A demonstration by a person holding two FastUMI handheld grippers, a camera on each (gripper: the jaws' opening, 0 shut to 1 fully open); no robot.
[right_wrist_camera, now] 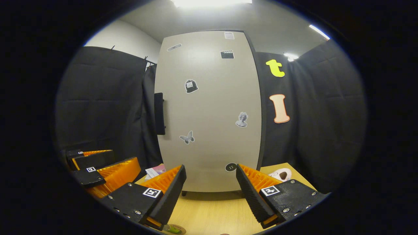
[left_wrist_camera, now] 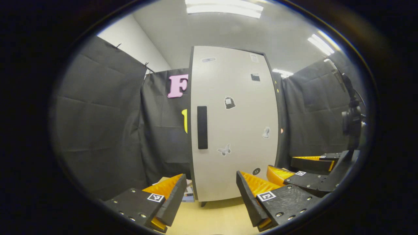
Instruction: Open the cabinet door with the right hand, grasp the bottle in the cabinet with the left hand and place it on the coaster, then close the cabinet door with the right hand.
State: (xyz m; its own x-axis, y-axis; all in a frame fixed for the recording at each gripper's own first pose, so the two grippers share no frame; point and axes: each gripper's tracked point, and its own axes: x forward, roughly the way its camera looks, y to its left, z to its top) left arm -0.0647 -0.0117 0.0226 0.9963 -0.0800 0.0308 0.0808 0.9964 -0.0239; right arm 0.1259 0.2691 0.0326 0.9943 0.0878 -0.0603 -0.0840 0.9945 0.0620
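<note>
The cabinet door (right_wrist_camera: 209, 111) stands shut on the worktop (right_wrist_camera: 215, 209), so the bottle, judged to be behind it, is hidden; the door's dark handle (right_wrist_camera: 159, 113) is a bar with its long axis upright, set at the door's left edge; in the right gripper view it lies ahead and to the left of the right tool (right_wrist_camera: 210, 187), whose jaws are spread and hold nothing; the left tool (left_wrist_camera: 212, 195) is likewise spread and empty, facing the door with the handle (left_wrist_camera: 202, 127) almost straight ahead; neither touches the door; a round coaster (right_wrist_camera: 174, 229) peeks in at the near worktop edge; the right tool must likely shift left to reach the handle.
</note>
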